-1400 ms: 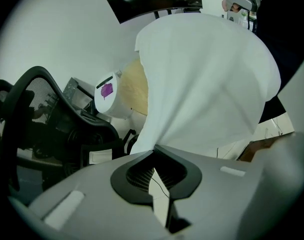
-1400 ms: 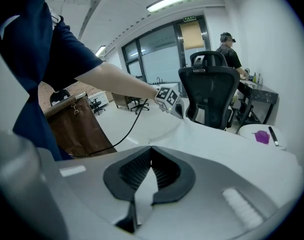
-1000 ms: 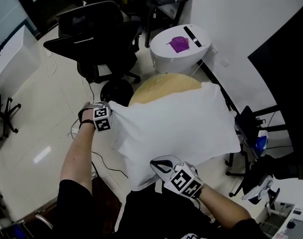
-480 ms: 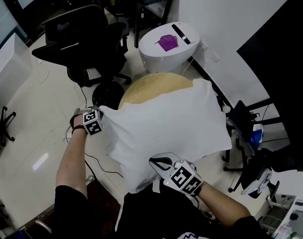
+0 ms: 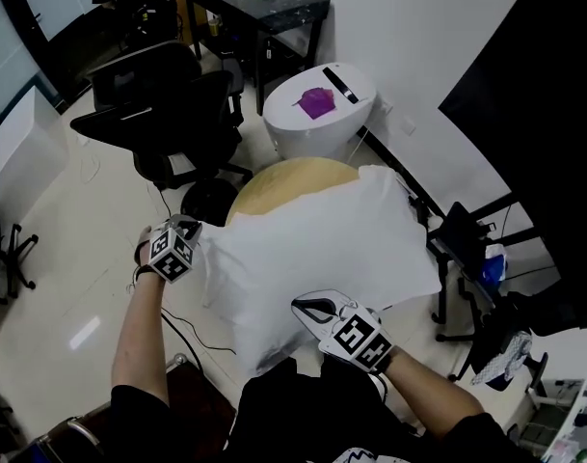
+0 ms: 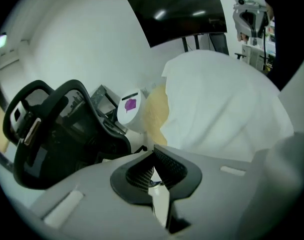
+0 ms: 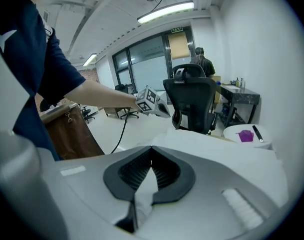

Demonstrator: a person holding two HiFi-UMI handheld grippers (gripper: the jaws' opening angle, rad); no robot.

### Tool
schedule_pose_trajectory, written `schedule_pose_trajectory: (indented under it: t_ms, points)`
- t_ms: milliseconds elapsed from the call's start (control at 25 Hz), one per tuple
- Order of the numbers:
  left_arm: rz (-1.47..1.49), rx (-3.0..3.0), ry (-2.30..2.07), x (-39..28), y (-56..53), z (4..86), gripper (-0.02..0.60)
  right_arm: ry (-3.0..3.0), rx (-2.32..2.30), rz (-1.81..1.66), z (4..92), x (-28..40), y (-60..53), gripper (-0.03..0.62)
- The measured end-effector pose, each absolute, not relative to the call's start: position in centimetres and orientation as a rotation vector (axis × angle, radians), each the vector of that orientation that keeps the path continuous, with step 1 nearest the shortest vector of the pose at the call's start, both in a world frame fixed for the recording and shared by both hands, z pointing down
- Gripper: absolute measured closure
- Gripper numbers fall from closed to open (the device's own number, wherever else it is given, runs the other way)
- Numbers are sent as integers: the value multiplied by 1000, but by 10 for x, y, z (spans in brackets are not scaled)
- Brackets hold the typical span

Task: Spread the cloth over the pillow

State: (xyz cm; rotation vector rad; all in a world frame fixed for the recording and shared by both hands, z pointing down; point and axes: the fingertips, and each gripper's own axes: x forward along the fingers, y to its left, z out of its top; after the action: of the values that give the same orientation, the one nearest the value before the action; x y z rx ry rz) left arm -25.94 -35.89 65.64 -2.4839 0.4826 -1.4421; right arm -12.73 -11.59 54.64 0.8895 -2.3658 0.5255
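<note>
My left tongs [image 5: 189,230] and right tongs [image 5: 310,309] each pinch an edge of the white cloth [image 5: 322,254], which is stretched over what looks like the tan pillow [image 5: 288,179]. Only the pillow's far rim shows. The cloth hides whatever it rests on.

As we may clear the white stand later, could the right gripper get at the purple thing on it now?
Probably not: the right gripper is shut on the cloth, with the pillow between it and the purple thing.
</note>
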Motion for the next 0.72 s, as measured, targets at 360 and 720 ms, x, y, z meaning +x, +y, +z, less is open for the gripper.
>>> schedule_pose_trajectory:
  t_ms: [360, 720]
  points:
    - [-1254, -2658, 682, -206, -282, 564, 581, -2462, 800, 443, 520, -80, -99, 587]
    - [-1193, -2713, 787, -119, -159, 516, 581, -2571, 609, 341, 501, -9, -43, 588]
